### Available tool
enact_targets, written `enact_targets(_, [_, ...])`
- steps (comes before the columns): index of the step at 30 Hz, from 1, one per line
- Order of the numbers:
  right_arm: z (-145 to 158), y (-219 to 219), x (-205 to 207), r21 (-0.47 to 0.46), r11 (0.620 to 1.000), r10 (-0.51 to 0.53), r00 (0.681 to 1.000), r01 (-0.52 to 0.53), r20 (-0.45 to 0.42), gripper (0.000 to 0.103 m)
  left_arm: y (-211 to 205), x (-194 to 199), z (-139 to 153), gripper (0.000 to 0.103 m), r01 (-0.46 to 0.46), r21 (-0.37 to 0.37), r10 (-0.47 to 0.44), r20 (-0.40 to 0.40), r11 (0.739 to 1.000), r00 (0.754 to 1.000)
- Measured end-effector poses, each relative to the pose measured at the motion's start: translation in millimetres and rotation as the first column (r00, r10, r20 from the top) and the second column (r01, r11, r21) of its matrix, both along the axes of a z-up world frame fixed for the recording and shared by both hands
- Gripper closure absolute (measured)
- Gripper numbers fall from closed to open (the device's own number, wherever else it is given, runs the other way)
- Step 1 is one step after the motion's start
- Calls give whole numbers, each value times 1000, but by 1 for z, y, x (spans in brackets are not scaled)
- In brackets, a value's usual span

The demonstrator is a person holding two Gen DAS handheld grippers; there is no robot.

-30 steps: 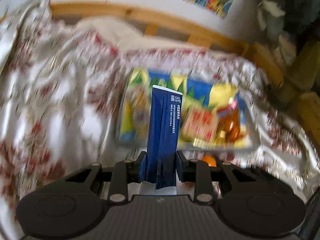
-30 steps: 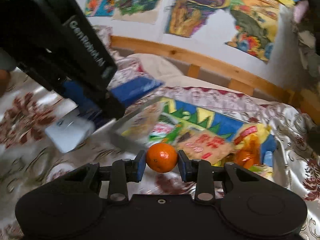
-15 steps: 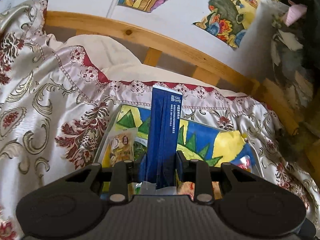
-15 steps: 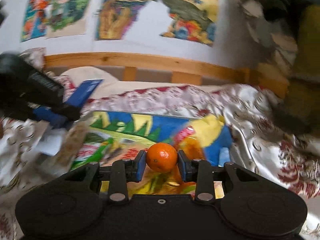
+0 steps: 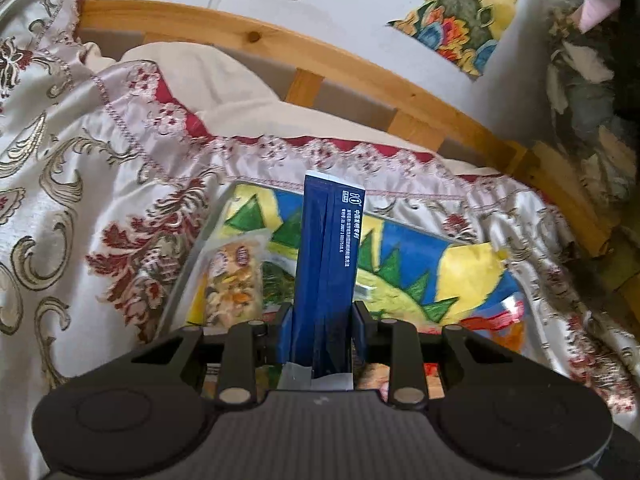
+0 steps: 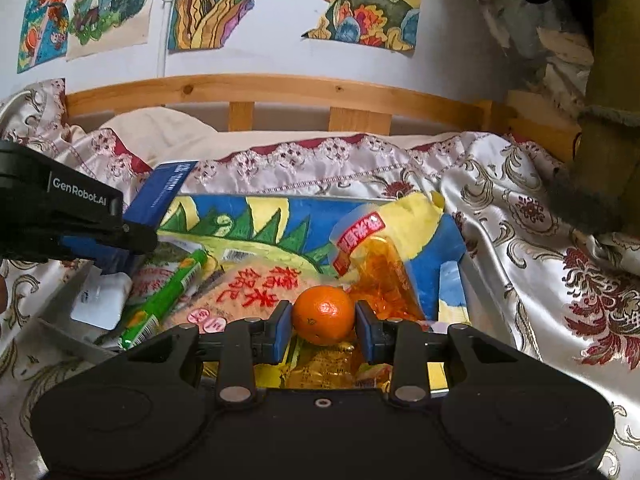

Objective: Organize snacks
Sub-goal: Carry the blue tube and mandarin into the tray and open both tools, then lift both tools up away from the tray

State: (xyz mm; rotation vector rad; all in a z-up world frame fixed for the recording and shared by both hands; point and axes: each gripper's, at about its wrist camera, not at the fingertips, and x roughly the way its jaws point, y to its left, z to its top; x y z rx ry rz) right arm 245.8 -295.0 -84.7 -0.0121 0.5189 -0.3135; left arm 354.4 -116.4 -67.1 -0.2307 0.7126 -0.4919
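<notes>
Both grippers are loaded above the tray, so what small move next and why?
Probably lower the right gripper a little and release the orange. It is clamped just above the snack packets in the tray, while the left gripper grips the blue carton farther left.

Both wrist views look forward and downward, close above the shared snack tray (image 5: 188,280); headboard (image 6: 280,84) behind.

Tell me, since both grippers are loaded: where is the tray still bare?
Free: the painted far end of the tray, behind the green stick pack, and the blue strip right of the orange candy bag. The near middle is crowded with packets.
</notes>
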Motion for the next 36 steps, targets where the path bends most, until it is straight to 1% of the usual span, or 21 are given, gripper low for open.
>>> enact_targets(4, [-6, -2, 2, 5, 1000, -5, 1000, 5, -15, 67, 0, 3, -3, 70, -13, 14, 13, -15, 1000, 1000])
enact_targets(10, [-6, -2, 2, 12, 1000, -1, 1000, 1, -19, 67, -4, 1, -6, 70, -9, 45, 10, -9, 999, 1000])
enact_targets(15, [-6, -2, 2, 14, 1000, -2, 1000, 2, -19, 66, -5, 0, -6, 70, -5, 55, 5, -5, 998, 1000])
enact_targets(22, [-7, -2, 3, 15, 1000, -2, 1000, 2, -21, 65, -9, 2, -14, 69, -1, 91, 4, -30, 996, 1000])
enact_targets(27, [-6, -2, 3, 12, 1000, -6, 1000, 6, -18, 64, -13, -3, -15, 68, 4, 120, -4, -5, 993, 1000])
enact_targets(30, [-5, -2, 2, 10, 1000, -8, 1000, 8, -16, 61, -13, -4, -15, 67, -1, 119, 2, -4, 993, 1000])
enact_targets(33, [-3, -1, 1, 6, 1000, -6, 1000, 6, -9, 55, -11, -4, -13, 61, -2, 107, 3, -11, 994, 1000])
enact_targets(35, [-1, 1, -1, -3, 1000, -7, 1000, 7, 0, 44, -10, -5, -10, 54, -3, 99, 4, -13, 995, 1000])
enact_targets(36, [1, 1, -2, -6, 1000, -7, 1000, 7, 7, 43, -10, -6, -8, 52, -3, 97, 4, -9, 995, 1000])
